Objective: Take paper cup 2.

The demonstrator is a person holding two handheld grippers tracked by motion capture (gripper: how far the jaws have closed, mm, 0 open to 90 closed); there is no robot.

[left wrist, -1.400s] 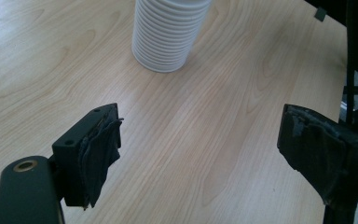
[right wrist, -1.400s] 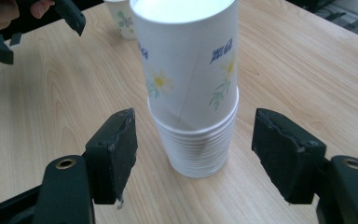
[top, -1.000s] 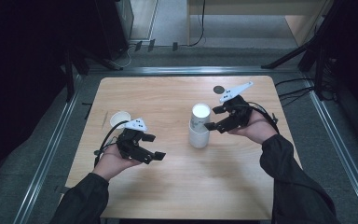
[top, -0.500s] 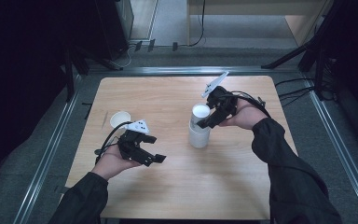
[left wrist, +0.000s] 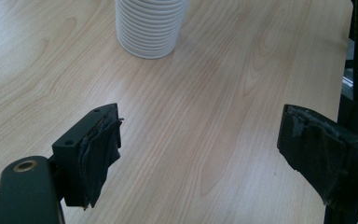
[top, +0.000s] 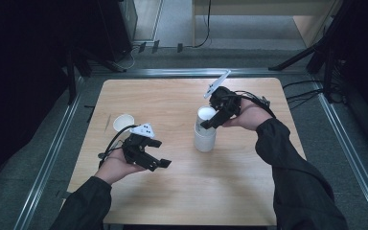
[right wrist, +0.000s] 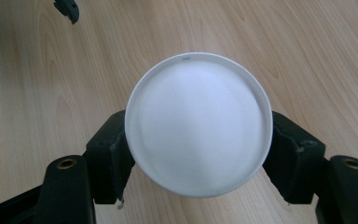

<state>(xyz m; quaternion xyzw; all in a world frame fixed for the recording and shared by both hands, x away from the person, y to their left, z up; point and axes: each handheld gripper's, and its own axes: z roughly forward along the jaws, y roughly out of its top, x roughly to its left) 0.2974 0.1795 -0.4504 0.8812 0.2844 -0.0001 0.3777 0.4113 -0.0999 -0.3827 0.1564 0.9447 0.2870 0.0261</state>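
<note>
**Gripping the top cup of a light, springy stack**

Looking down along the right hand-held gripper (right wrist: 198, 149), we see its jaws have just been closing and now sit against both sides of the top cup (right wrist: 198, 123), just under the rolled rim. That cup crowns the stack of white cups (top: 205, 136), which stands upright near the middle of the counter (top: 249, 191), with the ribbed lower cups (left wrist: 149, 25) showing in the left gripper view.

We judge these cups thin, very light and easily crushed: the wall should give under a hard squeeze, while the rim is the stiffest part. So we think the hold belongs just below that rim, pressed only enough to keep the cup. Nested cups tend to cling, so the one beneath may ride up with it, and the tall stack could tip if we pull sideways; a straight lift seems safest.

Our left hand-held gripper (top: 157, 160) rests low over the counter, well apart from the stack, jaws spread and empty. A single small cup (top: 123, 122) stands near the left edge.
</note>
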